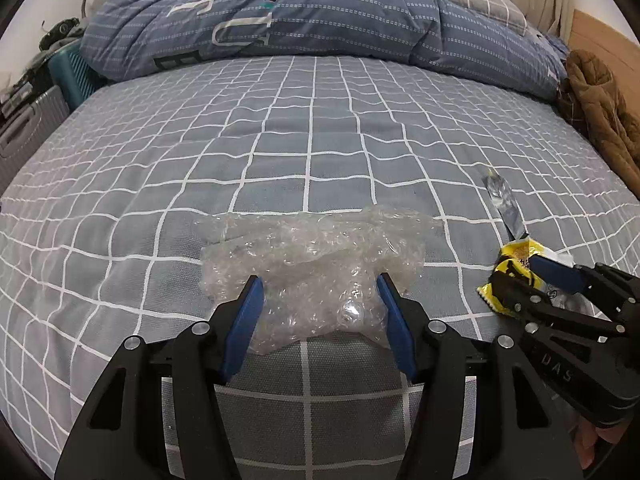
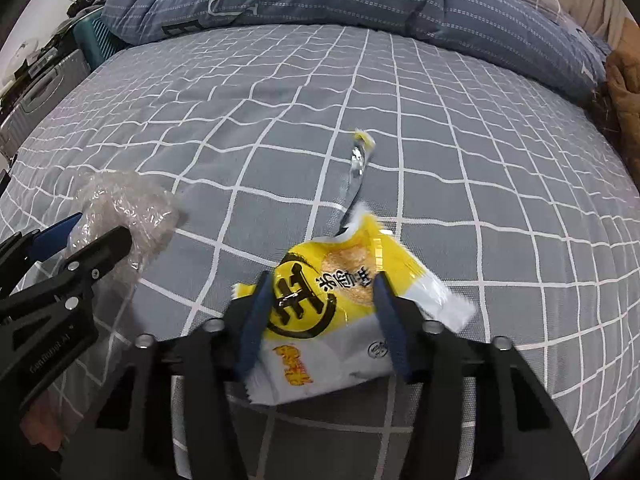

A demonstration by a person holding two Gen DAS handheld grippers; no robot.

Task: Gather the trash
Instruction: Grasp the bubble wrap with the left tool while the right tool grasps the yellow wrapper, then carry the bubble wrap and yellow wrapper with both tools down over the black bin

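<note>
L gripper (image 1: 320,304) pinches the bubble wrap (image 1: 312,264) between both blue pads, low centre on the checked bed sheet (image 1: 280,140). R gripper (image 2: 320,308), at approx 3 o'clock from the wrap, is squeezed onto the yellow snack wrapper (image 2: 332,300); a torn foil strip (image 2: 356,164) trails off at 12. Step: grab, both pieces apparently secured. Next: lift both clear w/o slipping, carry to a bin, none in view.

bubble wrap (image 1: 308,264): clear glossy plastic | snack wrapper (image 2: 336,300): shiny foil | bedsheet (image 1: 280,140): matt cloth
</note>
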